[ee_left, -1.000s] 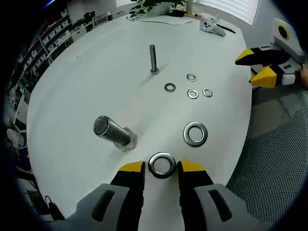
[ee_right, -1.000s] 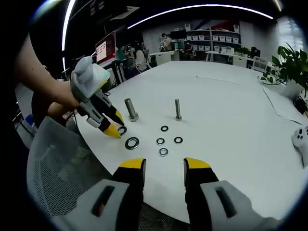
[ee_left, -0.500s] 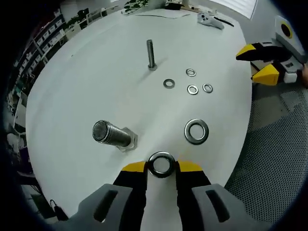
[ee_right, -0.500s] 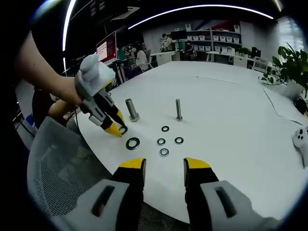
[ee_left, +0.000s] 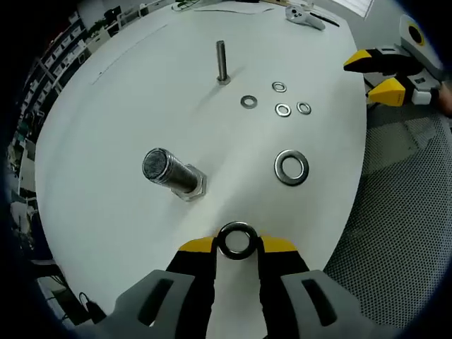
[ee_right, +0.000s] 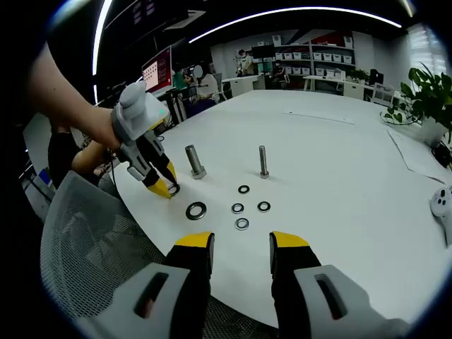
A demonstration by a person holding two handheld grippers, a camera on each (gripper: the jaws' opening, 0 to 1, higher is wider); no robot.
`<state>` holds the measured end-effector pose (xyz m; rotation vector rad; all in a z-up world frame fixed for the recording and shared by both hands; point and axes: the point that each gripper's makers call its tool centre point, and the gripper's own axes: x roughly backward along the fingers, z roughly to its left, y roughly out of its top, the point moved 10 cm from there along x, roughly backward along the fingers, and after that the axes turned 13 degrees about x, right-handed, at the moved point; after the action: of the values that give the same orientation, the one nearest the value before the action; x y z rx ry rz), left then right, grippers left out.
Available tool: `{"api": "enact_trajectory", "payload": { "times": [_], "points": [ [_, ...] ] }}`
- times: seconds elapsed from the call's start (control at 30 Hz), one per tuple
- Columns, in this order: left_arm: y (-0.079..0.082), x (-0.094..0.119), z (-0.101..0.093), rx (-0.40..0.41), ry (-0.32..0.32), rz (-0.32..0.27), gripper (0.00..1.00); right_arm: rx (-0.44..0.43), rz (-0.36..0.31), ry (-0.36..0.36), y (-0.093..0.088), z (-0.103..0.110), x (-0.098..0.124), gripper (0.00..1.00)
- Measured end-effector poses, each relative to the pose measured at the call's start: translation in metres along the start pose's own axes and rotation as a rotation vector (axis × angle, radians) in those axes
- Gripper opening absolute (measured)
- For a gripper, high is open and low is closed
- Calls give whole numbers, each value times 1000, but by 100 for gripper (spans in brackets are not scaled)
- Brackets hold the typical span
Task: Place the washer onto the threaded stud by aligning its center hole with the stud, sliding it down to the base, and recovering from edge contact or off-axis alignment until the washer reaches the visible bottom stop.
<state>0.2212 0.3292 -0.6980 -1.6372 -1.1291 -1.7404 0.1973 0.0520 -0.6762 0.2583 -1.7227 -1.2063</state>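
Left tongs (ee_left: 237,244) grip a large washer (ee_left: 237,240) just short of the thick stud (ee_left: 174,174); right tongs (ee_right: 240,241) stand wide, holding nothing.

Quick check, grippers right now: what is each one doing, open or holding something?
Left gripper: shut on the large washer, held just above the table edge.
Right gripper: open, holding nothing.

Left gripper (ee_left: 236,244) jaws clamped on a washer (ee_left: 236,240), right gripper (ee_right: 240,244) jaws parted, holding nothing
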Motion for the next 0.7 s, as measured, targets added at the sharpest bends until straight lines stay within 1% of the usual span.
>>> {"api": "enact_trajectory", "payload": {
  "times": [0.13,0.2,0.33,0.43,0.5,0.53,0.57,0.63,0.7],
  "points": [
    [4,0,1,0,-11,28,21,-1,0,-1,0,0,0,34],
    [5,0,3,16,-24,34,21,-2,-2,-2,0,0,0,34],
    [3,0,5,-22,-46,37,21,-4,-4,-3,0,0,0,34],
    [3,-1,2,-62,-25,44,21,-6,-7,-5,0,0,0,34],
    [3,-2,-1,-122,12,61,21,-8,-9,-5,0,0,0,34],
    [4,-2,-3,-142,15,67,21,-7,-8,-4,0,0,0,34],
    [5,-3,-5,-114,17,74,21,-6,-8,-4,0,0,0,34],
    [7,-3,-3,-93,17,82,22,-6,-7,-2,0,0,0,34],
    [7,-3,-3,-96,18,91,22,-4,-5,0,0,0,-1,34]
  ]
}}
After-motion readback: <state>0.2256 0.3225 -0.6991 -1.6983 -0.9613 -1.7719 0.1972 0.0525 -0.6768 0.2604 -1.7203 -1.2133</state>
